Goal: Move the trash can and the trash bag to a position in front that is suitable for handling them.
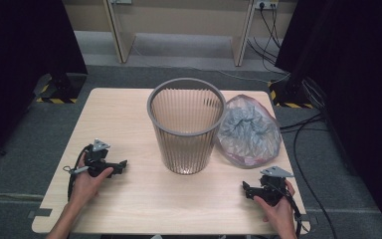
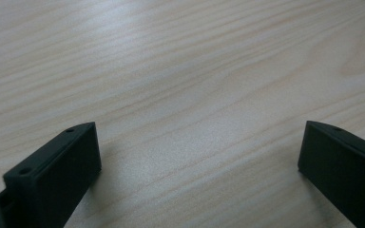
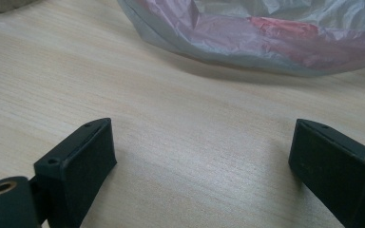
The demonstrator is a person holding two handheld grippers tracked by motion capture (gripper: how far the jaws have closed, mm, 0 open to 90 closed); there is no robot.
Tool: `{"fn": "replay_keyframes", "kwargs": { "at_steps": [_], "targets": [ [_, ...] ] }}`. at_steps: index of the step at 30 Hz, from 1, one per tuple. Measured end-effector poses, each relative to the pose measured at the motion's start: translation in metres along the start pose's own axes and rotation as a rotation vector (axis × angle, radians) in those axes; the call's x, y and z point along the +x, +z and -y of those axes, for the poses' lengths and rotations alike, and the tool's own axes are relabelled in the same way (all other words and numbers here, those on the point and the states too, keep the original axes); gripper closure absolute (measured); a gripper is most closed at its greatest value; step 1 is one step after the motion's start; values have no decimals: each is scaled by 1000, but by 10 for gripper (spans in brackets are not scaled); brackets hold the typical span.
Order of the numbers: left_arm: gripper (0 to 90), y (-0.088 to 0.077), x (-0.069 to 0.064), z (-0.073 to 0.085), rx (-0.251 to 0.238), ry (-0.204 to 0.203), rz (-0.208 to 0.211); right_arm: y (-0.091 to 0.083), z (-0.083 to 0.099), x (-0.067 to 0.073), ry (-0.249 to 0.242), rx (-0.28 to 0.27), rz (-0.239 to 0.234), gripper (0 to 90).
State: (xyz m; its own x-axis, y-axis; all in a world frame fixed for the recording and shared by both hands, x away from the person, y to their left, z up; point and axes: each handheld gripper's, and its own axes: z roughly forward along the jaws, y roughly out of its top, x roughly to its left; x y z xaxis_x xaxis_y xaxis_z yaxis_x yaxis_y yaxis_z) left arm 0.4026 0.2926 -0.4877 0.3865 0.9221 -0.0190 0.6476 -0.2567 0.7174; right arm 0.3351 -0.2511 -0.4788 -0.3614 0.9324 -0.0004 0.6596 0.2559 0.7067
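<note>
High view: bare-bottomed grey wastebasket (image 1: 186, 124)

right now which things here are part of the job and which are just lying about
Part of the job:
- grey bin, upright mid-table
- crumpled plastic bag, beside the bin on its right
- left gripper, open, nothing between its jaws
- right gripper, open, near the bag

Just lying about:
- cables on the floor to the right of the table
- wooden stand legs behind the table

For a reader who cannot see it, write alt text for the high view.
A grey ribbed wastebasket stands mid-table beside a crumpled plastic bag. The left gripper and right gripper, hand-held, rest open near the wooden table's front edge.
</note>
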Motion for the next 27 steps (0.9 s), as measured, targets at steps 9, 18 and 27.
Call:
{"fn": "replay_keyframes", "kwargs": {
  "at_steps": [9, 18, 27],
  "targets": [
    [0, 0, 0, 0, 0, 0, 0, 0, 0, 0, 0, 0, 0, 89],
    [0, 0, 0, 0, 1, 0, 1, -3, -2, -1, -8, -70, -17, 145],
    [0, 0, 0, 0, 1, 0, 1, -15, -17, -4, 12, -189, -21, 133]
  ]
}}
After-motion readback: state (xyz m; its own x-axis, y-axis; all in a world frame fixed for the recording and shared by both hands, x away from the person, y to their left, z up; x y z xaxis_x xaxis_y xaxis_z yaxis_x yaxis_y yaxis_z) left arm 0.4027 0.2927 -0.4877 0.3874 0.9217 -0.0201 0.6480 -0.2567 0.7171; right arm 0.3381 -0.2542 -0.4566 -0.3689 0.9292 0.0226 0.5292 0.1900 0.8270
